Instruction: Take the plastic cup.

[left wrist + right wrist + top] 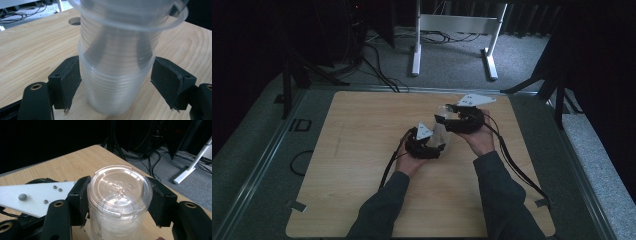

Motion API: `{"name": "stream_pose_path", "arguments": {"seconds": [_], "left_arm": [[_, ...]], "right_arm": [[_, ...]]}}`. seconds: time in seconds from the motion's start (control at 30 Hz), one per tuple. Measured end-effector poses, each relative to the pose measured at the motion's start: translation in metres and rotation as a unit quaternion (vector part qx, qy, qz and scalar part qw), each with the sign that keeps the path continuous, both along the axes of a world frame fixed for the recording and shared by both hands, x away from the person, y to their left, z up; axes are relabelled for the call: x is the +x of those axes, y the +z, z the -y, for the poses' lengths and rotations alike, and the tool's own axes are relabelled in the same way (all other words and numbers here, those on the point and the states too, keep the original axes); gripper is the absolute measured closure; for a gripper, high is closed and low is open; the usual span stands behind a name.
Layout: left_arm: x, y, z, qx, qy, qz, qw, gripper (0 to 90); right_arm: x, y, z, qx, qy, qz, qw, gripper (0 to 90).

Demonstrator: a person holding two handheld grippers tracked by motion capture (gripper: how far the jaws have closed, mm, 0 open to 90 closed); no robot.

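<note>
A stack of clear plastic cups (115,87) stands upside down on the wooden table (362,150). My left gripper (116,82) is shut on its lower part, with a black pad against each side. One clear cup (120,187) is the topmost, base up. My right gripper (120,195) is shut on it near the base. Its rim (130,23) hangs tilted, a little above the rims of the stack. In the high view both grippers meet at the cups (441,131) near the table's middle, the left gripper (438,145) low and near, the right gripper (444,117) higher and farther.
A round hole (76,21) sits in the tabletop beyond the stack. A white desk frame (452,30) and cables lie on the grey carpet past the far edge. Black stands rise at both sides. The left gripper's white plate (37,197) lies beside the right gripper's jaws.
</note>
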State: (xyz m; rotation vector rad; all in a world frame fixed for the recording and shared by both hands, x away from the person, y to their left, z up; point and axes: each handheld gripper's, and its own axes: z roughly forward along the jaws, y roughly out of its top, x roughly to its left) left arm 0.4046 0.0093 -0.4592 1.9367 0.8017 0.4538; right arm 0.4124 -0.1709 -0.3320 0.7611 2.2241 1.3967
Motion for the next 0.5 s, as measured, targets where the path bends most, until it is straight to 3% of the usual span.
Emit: {"name": "stream_pose_path", "arguments": {"seconds": [0.5], "left_arm": [[0.0,0.0012,-0.0018,-0.006,0.0,-0.001,1.0,24.3]], "right_arm": [[-0.0019,0.0066,0.0038,0.011,-0.002,0.001,0.9999,41.1]]}}
